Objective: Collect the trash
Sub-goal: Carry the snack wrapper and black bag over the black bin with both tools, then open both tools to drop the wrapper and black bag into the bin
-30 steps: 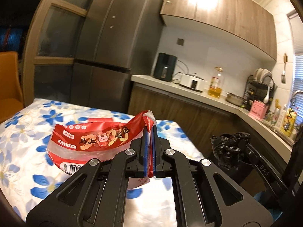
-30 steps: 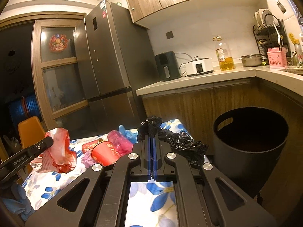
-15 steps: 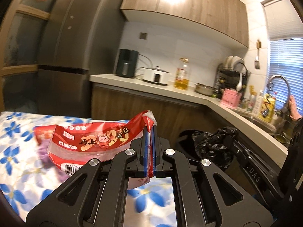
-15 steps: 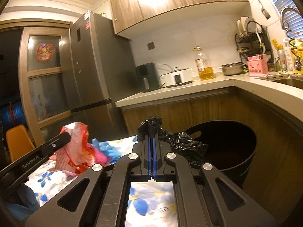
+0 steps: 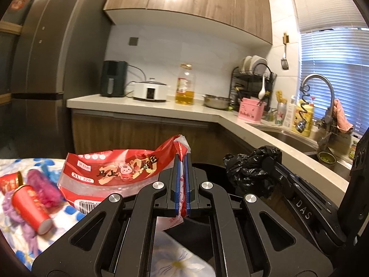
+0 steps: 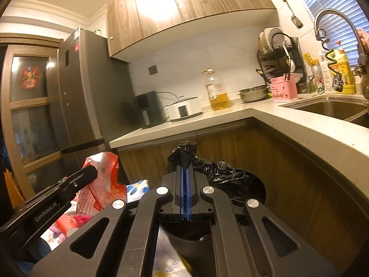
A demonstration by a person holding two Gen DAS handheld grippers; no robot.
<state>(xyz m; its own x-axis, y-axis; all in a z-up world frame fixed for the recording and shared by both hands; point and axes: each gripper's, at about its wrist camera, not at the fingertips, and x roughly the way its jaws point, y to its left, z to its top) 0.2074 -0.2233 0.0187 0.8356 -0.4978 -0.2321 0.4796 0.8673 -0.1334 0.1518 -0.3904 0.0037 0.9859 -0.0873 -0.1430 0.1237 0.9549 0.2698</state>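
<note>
The tall grey refrigerator (image 6: 78,97) filled the left of the kitchen, with wood-fronted wall cupboards (image 5: 196,7) above a pale L-shaped counter (image 6: 288,124) that ran round to a steel sink (image 6: 329,108) under a curved tap (image 5: 320,92). Below the counter's corner stood the black trash bin (image 6: 258,184), its dark mouth facing up, just beside the edge of the desk (image 5: 13,235) with its blue-flowered cloth. The left gripper (image 5: 183,180) was clamped tight on the upper corner of a red and clear plastic package (image 5: 110,173), which hung out to the left of the blue pads, over the edge of the desk and close to the bin. The right gripper (image 6: 185,194) was likewise pressed shut on a pinch of crumpled black trash bag (image 6: 221,175), and the loose bulk of the bag hung right at the bin's rim. From the left wrist camera that bag (image 5: 251,168) showed at the tip of the right gripper, just to the right of the package. On the counter sat a black air fryer (image 5: 114,78), a white cooker (image 5: 151,90), a bottle of cooking oil (image 5: 185,85), a steel bowl (image 5: 216,101), a dish rack (image 5: 253,78) and a pink holder (image 5: 250,113). On the desk lay a red paper cup (image 5: 30,205) on its side, just beside a fuzzy pink bundle (image 5: 43,189).
</note>
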